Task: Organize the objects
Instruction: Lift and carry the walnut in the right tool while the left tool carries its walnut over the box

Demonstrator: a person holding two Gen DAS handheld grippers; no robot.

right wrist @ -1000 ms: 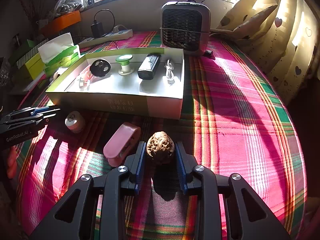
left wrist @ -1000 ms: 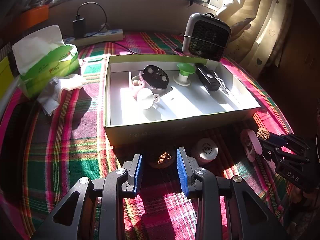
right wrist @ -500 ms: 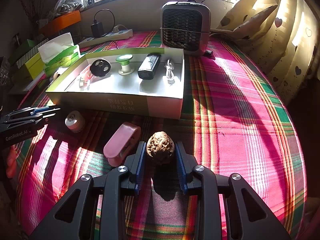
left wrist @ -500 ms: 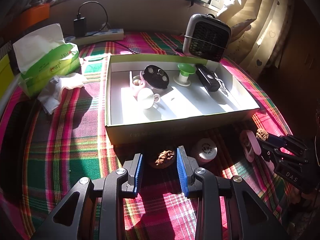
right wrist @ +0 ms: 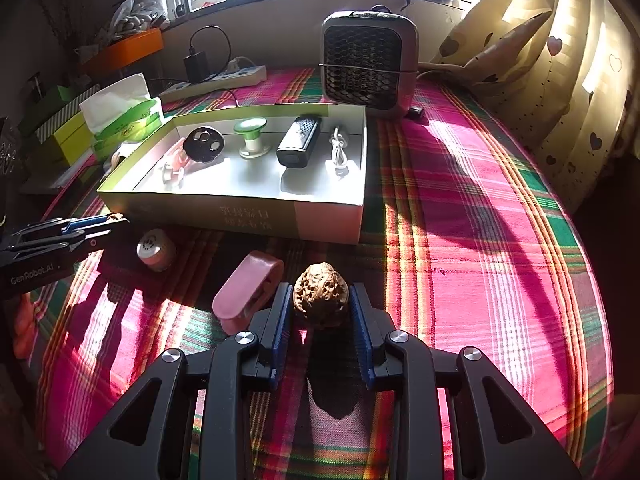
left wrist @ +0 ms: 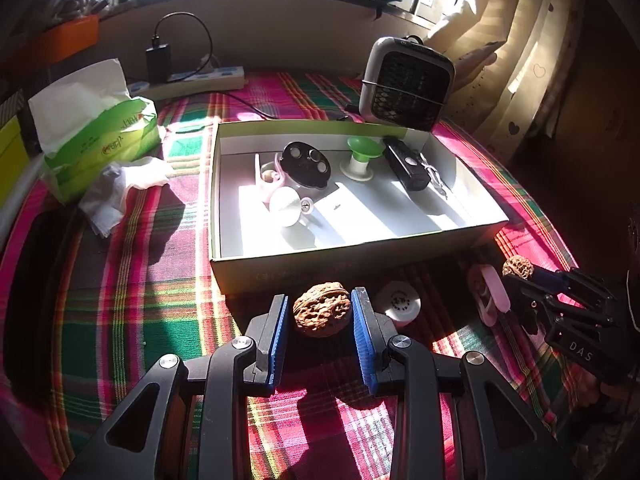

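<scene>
Left wrist view shows the left gripper [left wrist: 320, 316] clamped on 1 walnut [left wrist: 322, 314] just before the open box [left wrist: 352, 270], while the right gripper [right wrist: 320, 310] pinches a second walnut [right wrist: 320, 299] (beside a pink clip [right wrist: 248, 294]) above the plaid cloth [right wrist: 480, 240].

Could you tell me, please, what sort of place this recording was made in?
Most likely a room in a home, at a table by a sunny window. The plaid tablecloth, the heart-patterned curtain and everyday clutter such as a tissue pack, a power strip and a small fan heater suggest it.
</scene>
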